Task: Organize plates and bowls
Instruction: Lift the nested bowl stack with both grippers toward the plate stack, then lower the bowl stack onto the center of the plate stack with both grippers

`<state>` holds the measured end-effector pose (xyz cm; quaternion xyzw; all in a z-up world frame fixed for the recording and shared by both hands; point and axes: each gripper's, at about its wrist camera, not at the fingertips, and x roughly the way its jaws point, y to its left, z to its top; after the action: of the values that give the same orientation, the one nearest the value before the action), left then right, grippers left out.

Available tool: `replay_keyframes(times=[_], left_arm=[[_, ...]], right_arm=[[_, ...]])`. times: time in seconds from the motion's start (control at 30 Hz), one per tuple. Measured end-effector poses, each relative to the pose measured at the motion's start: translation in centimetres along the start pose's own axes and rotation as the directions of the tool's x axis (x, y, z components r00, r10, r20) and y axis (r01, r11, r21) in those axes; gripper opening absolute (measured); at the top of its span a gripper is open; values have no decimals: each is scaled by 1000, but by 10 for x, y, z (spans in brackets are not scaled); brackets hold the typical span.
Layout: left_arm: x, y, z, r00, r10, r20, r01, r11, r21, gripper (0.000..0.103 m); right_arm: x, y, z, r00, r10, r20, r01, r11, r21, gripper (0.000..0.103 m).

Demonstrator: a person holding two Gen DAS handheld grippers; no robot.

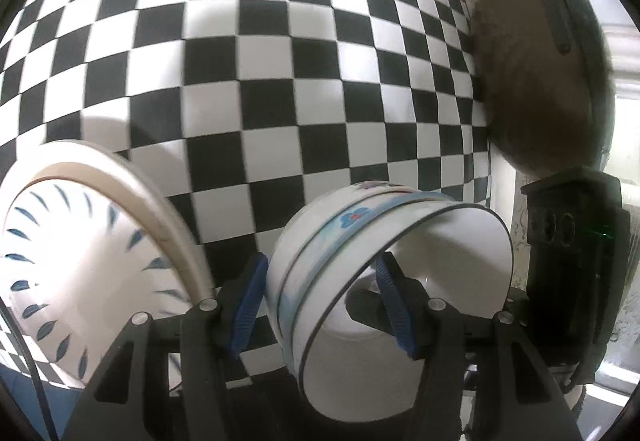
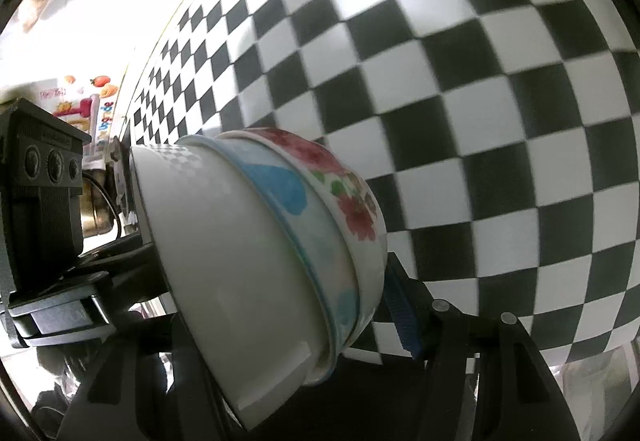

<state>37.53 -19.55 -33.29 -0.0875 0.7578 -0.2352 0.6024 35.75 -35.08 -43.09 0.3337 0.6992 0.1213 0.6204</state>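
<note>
nested bowls held on edge between two tools over a checkered tabletop

three smooth, glossy ceramic bowls are nested into one stack (image 1: 360, 281), tipped on its side above the black-and-white checkered tabletop (image 1: 280, 61). the innermost is plain white with a thin dark rim line, the middle one carries pale blue flower prints, and the outermost shows red and pink blossoms with green leaves in the right wrist view (image 2: 280, 241).

the left tool (image 1: 320, 305) is partly open and clamped on the stack's wall: one ribbed blue pad presses the outside, the other sits inside the white bowl. the stack's open mouth faces right and toward the near edge of that view, so its axis runs roughly level, left to right.

the right tool (image 2: 288, 313) has the same stack between its jaws. its right blue pad lies against the flowered outer bowl; its other finger is hidden behind the white bowl, so i cannot tell whether it grips.

to the left, a shallow white plate (image 1: 80, 261) with blue leaf strokes and a tan rim stands tilted on its edge, its underside hidden.
</note>
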Motion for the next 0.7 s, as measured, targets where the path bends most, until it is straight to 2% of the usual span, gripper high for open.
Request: replay_keyframes(times=[0.3, 0.7], left_arm=[[-46, 49, -11, 999, 5, 49, -2, 998, -56, 53], [-77, 130, -24, 996, 20, 87, -5, 986, -165, 53]], right_arm=[[16, 64, 0, 1000, -6, -29, 3, 996, -91, 63], [81, 140, 6, 995, -17, -102, -1, 985, -173, 62]])
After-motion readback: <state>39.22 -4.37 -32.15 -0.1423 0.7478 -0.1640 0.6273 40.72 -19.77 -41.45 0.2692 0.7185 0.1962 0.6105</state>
